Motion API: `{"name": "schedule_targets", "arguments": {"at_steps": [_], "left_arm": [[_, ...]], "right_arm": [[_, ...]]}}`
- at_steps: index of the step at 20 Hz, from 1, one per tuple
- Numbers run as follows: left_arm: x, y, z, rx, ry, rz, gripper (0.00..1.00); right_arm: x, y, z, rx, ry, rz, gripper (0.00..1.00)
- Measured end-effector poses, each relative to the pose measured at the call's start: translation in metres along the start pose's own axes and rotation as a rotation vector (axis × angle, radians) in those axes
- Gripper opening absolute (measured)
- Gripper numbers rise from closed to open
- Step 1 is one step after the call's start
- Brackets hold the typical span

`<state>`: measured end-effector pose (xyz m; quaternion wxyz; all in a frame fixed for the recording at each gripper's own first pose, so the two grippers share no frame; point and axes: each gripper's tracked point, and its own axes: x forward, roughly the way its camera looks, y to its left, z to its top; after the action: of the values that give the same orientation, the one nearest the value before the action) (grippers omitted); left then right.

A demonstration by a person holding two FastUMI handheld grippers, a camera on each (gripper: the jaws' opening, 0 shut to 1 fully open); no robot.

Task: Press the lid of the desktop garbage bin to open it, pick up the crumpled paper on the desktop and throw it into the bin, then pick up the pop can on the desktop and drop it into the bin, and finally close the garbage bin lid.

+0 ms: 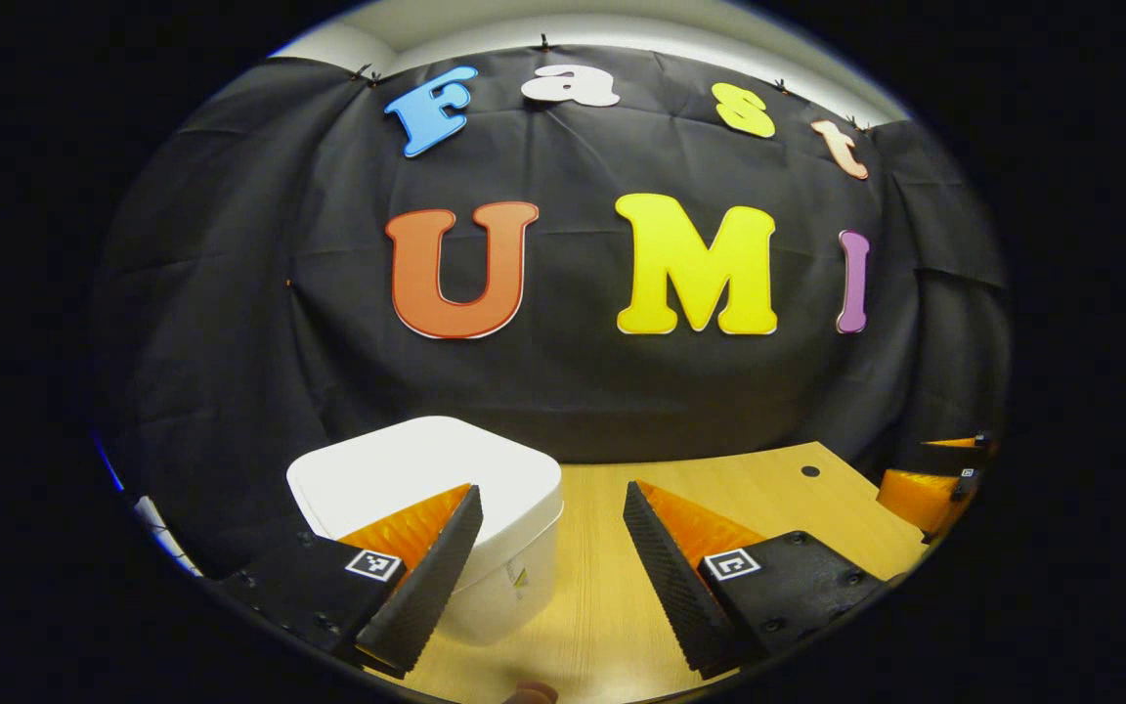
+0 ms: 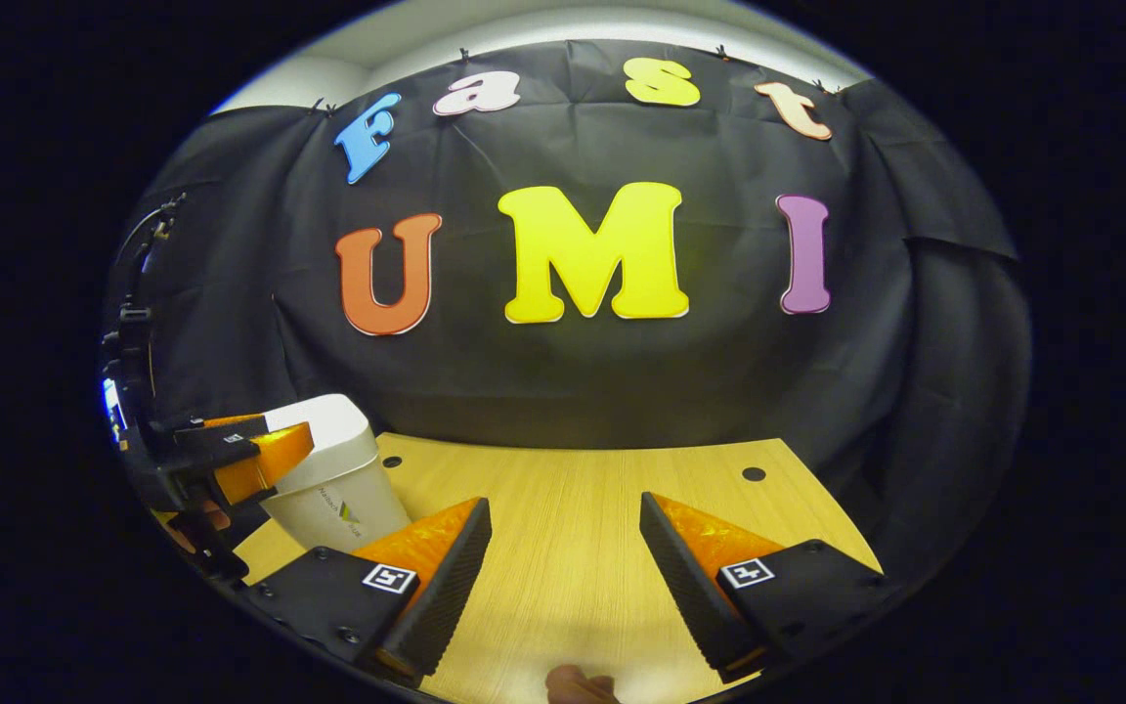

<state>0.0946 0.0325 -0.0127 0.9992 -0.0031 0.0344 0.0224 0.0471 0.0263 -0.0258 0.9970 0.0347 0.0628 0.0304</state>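
Observation:
A white garbage bin (image 1: 446, 489) with its lid down stands on the wooden desk (image 1: 602, 587) in the left gripper view, just ahead and left. My left gripper (image 1: 548, 508) is open, its left finger over the bin's near corner and nothing between the fingers. In the right gripper view the same bin (image 2: 333, 469) stands at the far left, with the left gripper (image 2: 250, 450) hovering at its near side. My right gripper (image 2: 563, 518) is open above bare desk (image 2: 573, 557), holding nothing.
The right gripper (image 1: 934, 479) shows at the right edge of the left gripper view. The desk has small round holes (image 2: 754, 474) near its back edge. Black cloth walls close the booth behind and on both sides.

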Motion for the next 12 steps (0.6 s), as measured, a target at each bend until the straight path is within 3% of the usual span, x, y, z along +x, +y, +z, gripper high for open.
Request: {"name": "schedule_targets", "arguments": {"at_steps": [8, 12], "left_arm": [[-0.013, -0.026, -0.012, 0.035, 0.005, -0.087, 0.96], [-0.023, -0.037, -0.012, 0.040, 0.003, -0.109, 0.96]], "right_arm": [[-0.024, -0.017, 0.019, 0.067, -0.063, -0.138, 0.96], [-0.029, -0.011, 0.015, 0.052, -0.054, -0.132, 0.93]]}}
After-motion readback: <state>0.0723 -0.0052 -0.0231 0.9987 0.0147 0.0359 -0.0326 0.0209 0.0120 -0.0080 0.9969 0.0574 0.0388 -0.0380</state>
